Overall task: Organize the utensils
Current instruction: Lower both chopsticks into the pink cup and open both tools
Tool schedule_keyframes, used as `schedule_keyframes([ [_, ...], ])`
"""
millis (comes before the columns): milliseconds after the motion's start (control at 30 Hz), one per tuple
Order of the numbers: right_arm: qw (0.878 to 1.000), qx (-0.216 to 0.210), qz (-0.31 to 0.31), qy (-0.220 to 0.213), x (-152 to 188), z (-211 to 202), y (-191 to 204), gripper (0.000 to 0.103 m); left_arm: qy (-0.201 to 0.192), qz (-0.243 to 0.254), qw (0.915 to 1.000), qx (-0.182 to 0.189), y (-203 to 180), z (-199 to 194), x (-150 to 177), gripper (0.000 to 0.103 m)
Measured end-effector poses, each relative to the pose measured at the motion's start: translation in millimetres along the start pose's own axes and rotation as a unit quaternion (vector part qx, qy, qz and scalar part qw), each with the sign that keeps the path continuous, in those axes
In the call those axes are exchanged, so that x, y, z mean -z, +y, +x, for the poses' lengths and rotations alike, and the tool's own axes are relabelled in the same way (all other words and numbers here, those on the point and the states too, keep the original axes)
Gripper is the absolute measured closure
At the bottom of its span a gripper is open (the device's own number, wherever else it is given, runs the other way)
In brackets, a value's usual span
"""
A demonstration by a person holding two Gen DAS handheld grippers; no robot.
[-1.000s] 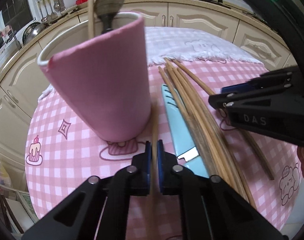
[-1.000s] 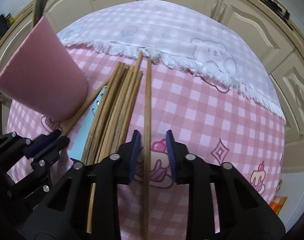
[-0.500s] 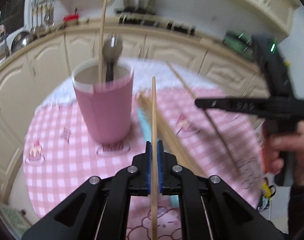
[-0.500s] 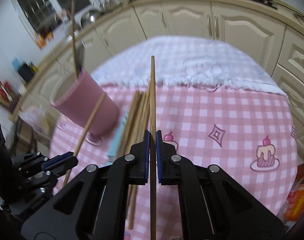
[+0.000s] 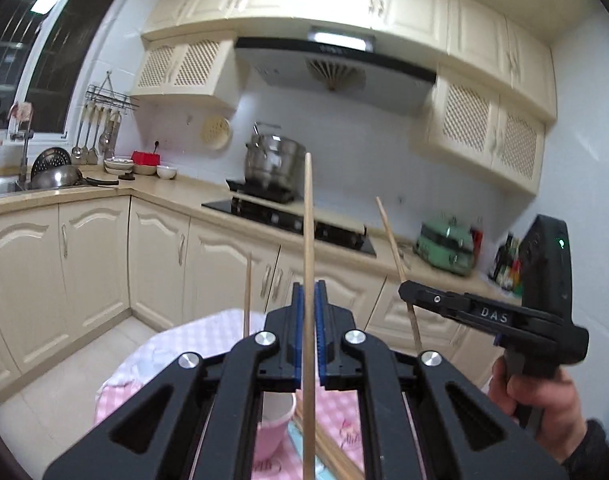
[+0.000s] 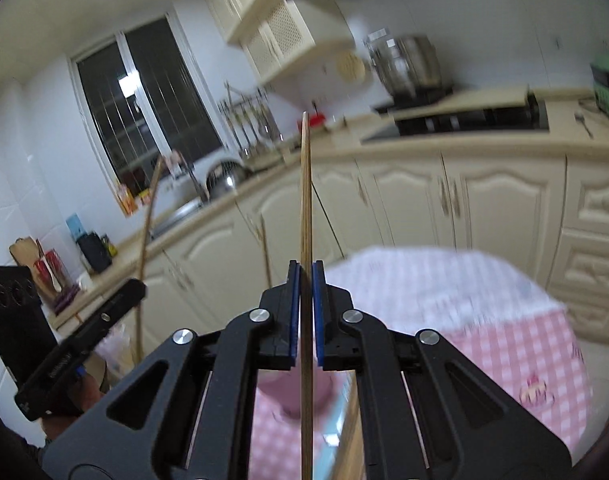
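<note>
Left gripper (image 5: 309, 328) clenches a pale wooden chopstick (image 5: 307, 264) upright; right gripper (image 6: 305, 312) grips a darker wooden chopstick (image 6: 305, 208) above the pink cup (image 5: 273, 424).

A steel stockpot (image 5: 273, 157) sits on the black hob (image 5: 288, 220) under the range hood (image 5: 332, 65). Ladles (image 5: 96, 136) hang from a wall rack beside the dark window (image 5: 32, 52). A green cooker (image 5: 446, 247) stands farther along the cream cabinets (image 5: 84, 256).
</note>
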State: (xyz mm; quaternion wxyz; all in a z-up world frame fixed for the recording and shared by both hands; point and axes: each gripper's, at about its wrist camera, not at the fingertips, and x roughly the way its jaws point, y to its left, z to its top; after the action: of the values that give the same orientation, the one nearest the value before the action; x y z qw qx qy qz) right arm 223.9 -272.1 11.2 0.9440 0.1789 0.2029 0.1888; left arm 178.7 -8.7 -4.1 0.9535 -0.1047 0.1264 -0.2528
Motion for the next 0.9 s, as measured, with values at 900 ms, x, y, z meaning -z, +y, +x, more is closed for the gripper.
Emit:
schedule_keyframes([
  [900,0.996,-0.049,-0.029,-0.067,-5.2,88.4,25.5,0.096,-0.054,-0.026,0.9922,-0.109,39.6,91.1,-8.2,0.098],
])
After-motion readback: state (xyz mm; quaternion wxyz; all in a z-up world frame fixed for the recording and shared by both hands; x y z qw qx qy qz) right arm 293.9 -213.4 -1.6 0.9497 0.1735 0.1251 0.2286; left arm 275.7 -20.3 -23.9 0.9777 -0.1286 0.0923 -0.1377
